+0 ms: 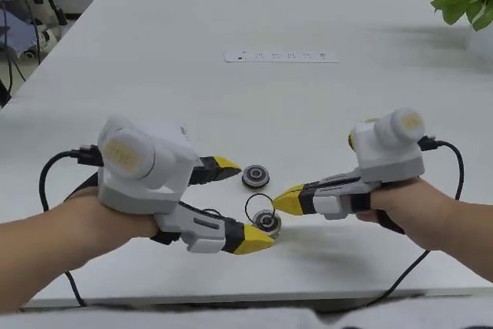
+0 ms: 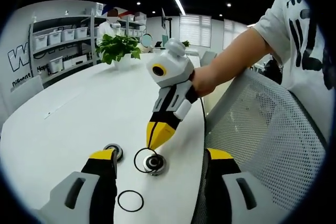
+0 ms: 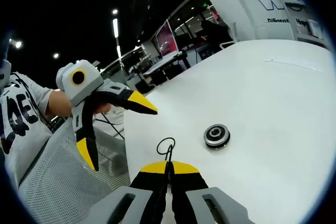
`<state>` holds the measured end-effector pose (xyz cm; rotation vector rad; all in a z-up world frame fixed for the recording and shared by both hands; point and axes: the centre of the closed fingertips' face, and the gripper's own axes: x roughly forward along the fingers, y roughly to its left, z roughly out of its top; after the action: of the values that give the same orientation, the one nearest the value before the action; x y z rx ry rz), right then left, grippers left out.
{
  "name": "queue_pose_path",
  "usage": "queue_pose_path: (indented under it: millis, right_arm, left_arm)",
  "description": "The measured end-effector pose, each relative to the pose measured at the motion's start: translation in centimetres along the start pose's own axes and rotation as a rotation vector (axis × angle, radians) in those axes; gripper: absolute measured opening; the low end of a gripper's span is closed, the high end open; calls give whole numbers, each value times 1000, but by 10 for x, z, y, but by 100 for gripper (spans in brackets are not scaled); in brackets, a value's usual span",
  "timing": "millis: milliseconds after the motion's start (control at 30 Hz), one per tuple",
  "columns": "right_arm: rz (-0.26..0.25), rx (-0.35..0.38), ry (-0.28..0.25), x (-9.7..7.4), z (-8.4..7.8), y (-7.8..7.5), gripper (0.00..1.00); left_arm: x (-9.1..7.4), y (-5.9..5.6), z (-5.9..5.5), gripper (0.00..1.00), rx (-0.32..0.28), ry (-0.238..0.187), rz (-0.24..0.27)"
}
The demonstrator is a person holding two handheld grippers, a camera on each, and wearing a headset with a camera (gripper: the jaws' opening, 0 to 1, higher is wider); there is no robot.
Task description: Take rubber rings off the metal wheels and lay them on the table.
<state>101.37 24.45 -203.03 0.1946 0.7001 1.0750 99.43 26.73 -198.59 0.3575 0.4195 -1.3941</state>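
Right hand-held gripper (image 3: pixel 169 165) pinches a rubber ring (image 3: pixel 158 145) beside a metal wheel (image 1: pixel 267 223).

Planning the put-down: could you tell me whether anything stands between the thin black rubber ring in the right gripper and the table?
Nothing visible does. The black rubber ring is pinched in the shut right gripper close to the small metal wheel, with bare white table around.
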Motion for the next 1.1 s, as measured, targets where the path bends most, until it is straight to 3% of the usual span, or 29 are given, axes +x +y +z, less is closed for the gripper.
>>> queue_pose_path:
  millis: [300, 833, 1100]
  right_arm:
    - [9, -6, -24, 2, 12, 7, 0]
    - [60, -14, -22, 29, 27, 36, 0]
    - [82, -20, -5, 45, 31, 39, 0]
  left_arm:
    - [-25, 9, 5, 68, -23, -37, 48]
    - [-62, 23, -10, 71, -79, -66, 130]
    - [-76, 29, -24, 73, -104, -62, 161]
